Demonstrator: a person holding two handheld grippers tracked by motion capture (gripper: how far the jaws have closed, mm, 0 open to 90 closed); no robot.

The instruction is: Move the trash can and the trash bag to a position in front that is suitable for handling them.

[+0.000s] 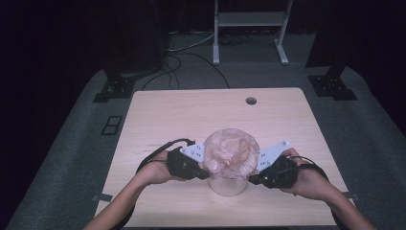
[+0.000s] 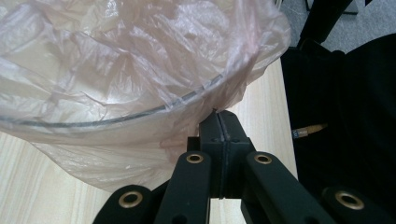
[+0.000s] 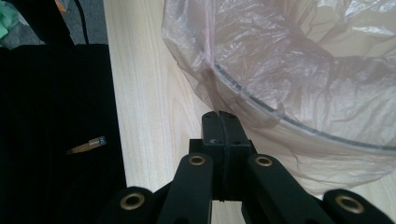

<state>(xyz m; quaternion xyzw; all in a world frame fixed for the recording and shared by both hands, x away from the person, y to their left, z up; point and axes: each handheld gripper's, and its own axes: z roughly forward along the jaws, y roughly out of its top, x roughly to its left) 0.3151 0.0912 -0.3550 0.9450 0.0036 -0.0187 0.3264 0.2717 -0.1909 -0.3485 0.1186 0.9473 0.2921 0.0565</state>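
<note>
While the clear round container stands upright near the table front edge, mouth up, its pinkish plastic bag liner bulges betw. both grippers. Left gripper: jaws fully closed, tips pinching the bag's edge just under the rim. Right gripper: jaws closed too, tips at the bag film below the rim; grip on film can't be confirmed.

No text, label, brand, number or sign can be read. A small dark tag lies off the surface's edge in the right gripper view, and another in the left gripper view; whatever they carry is too small to read.
</note>
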